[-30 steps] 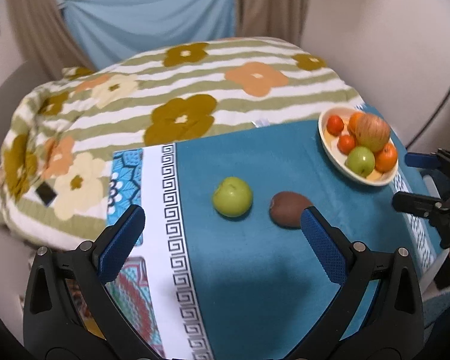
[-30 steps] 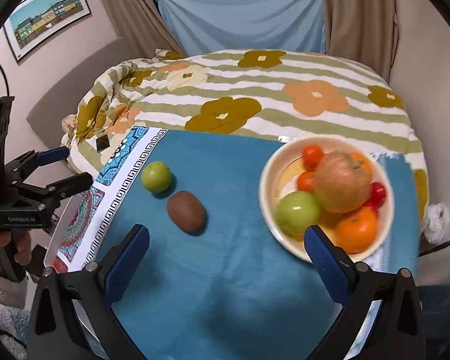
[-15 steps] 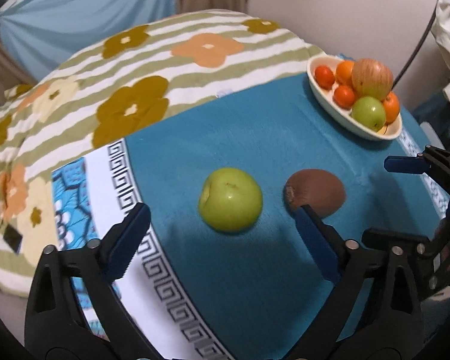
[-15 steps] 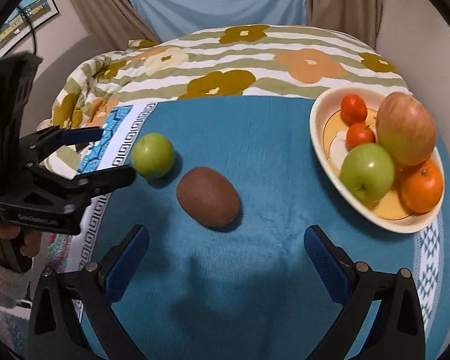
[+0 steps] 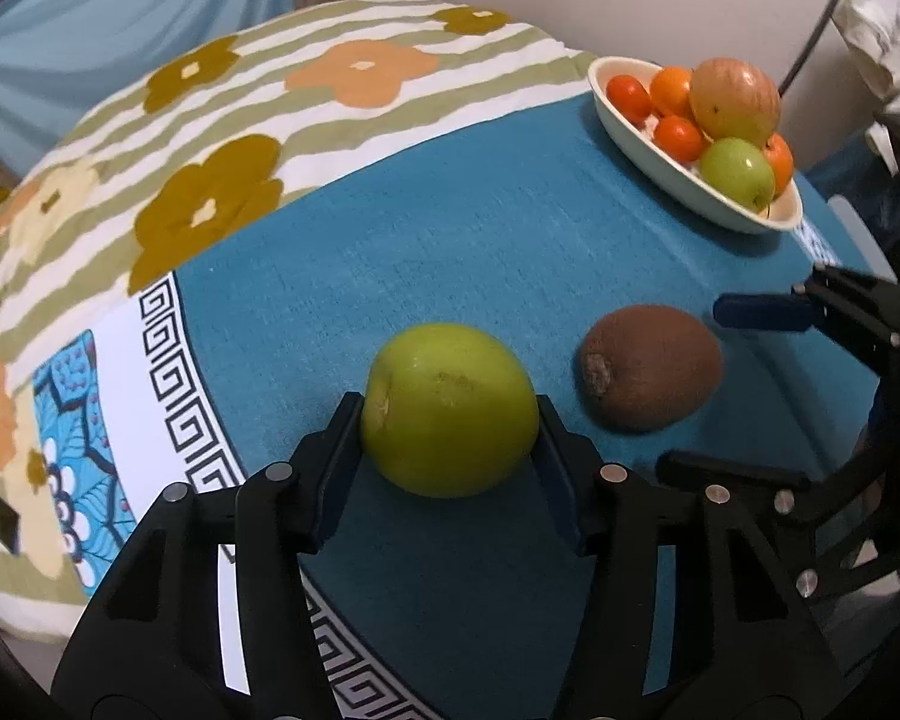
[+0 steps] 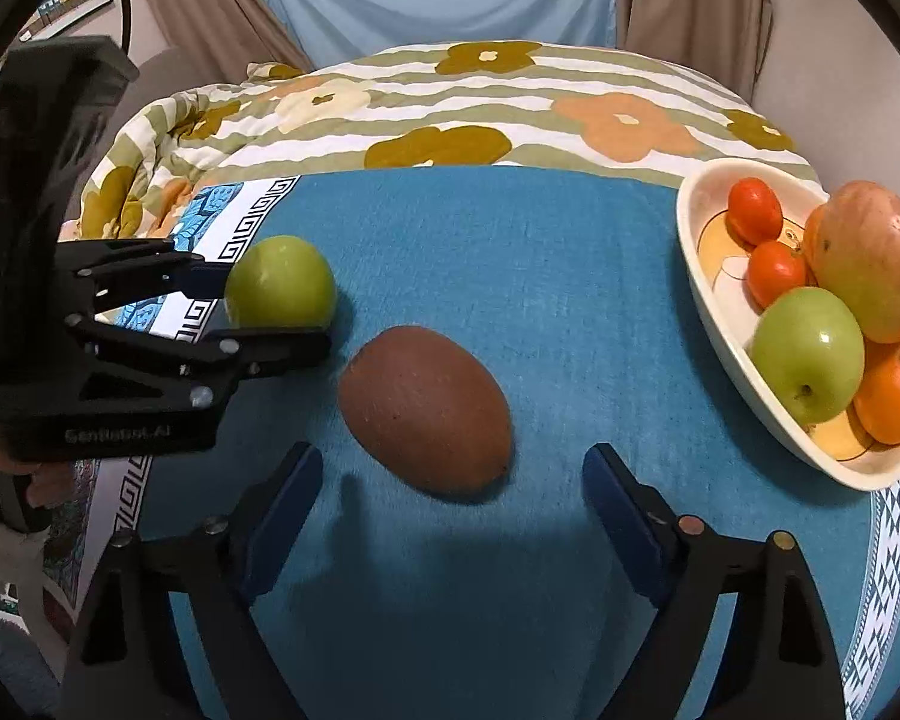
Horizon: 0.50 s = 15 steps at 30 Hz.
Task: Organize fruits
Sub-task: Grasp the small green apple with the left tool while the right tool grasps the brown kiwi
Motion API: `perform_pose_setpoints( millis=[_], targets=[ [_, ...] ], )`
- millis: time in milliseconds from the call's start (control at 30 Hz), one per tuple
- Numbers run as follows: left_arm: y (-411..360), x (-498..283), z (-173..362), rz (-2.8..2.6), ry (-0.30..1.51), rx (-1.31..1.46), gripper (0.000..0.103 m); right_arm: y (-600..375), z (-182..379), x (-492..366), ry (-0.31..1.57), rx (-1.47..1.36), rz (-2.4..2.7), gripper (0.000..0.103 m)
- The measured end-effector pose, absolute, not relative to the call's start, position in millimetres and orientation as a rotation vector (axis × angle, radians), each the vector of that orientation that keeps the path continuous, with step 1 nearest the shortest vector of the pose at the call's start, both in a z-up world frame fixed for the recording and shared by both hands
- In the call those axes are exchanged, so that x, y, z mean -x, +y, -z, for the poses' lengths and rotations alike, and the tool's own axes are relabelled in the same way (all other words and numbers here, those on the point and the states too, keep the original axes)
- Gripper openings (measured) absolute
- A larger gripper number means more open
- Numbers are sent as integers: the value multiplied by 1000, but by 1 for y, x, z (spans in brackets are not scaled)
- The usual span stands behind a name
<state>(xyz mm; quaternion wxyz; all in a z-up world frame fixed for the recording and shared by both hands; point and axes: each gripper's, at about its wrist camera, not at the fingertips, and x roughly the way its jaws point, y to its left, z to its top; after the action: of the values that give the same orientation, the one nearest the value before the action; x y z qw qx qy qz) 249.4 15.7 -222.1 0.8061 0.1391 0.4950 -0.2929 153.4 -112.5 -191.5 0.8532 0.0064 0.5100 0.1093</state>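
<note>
Left gripper [image 5: 450,420] seemingly clamps green apple [image 5: 449,408] low over cloth [image 5: 480,252]

We see our left gripper [image 5: 448,420] and right gripper [image 6: 450,480] as matte black angular frames with silver screws and blue finger pads [image 6: 282,504]; pale lettering marks one body, beside bare skin and a light knit cuff.

Apple [image 5: 449,408] left of kiwi [image 5: 651,375], bowl [image 5: 690,183] far right.
</note>
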Motion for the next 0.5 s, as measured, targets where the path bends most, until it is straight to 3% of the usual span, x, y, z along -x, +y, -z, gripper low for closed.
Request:
perform_pose_setpoints(
  millis=[167,500],
  targets=[
    [25,-246,221,618,1066,-293,58,-110,194,-158,1079,-15,-227,79],
    [45,-242,220,557,1085,-256,58,-106,198,-165,1077,-10,-240,78]
  ],
)
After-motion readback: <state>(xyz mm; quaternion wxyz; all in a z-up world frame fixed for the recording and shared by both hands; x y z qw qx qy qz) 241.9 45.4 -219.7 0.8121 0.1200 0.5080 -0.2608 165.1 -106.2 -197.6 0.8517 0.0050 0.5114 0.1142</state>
